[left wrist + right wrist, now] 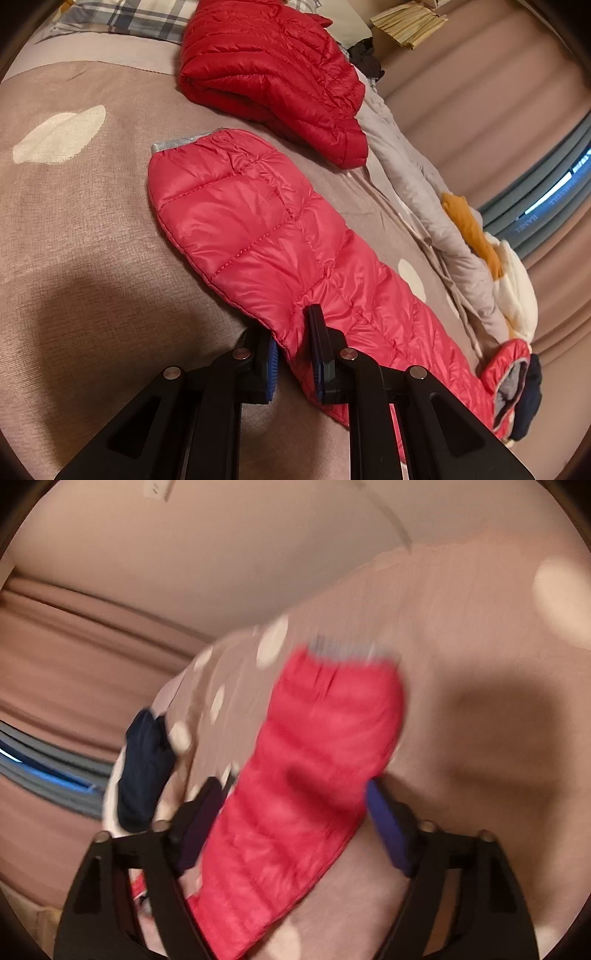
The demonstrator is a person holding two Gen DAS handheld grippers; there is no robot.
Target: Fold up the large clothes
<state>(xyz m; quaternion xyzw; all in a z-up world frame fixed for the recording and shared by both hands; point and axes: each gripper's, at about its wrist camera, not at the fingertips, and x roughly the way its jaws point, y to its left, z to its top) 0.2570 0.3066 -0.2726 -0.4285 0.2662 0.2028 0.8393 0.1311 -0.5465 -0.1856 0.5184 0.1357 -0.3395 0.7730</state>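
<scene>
Red folded jacket (273, 70) beyond pink sleeve (255, 236)

Bed (74, 206) surface to the left of my pink jacket (251, 236) lies bare, passable. Ahead, the folded red jacket (273, 74) blocks the way. Along the right edge a heap of clothes (461, 240) obstructs, curtain (480, 85) close behind
</scene>
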